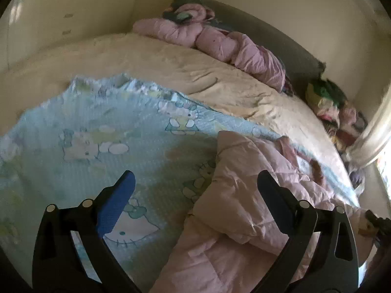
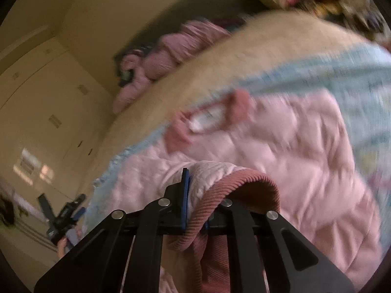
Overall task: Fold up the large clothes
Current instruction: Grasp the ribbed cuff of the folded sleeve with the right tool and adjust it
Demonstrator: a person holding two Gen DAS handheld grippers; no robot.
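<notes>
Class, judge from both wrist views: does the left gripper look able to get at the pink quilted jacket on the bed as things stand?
Probably yes. The left gripper is open and empty, and the pink quilted jacket lies uncovered on the blue cartoon blanket just ahead. The right gripper is shut on the ribbed cuff, off to the side.

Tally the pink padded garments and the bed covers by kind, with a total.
Pink quilted jacket, near, ribbed cuff in the right gripper: 1
Pink padded garment by the headboard: 1
Blue cartoon-cat blanket: 1
Cream bedspread: 1
Total: 4
</notes>
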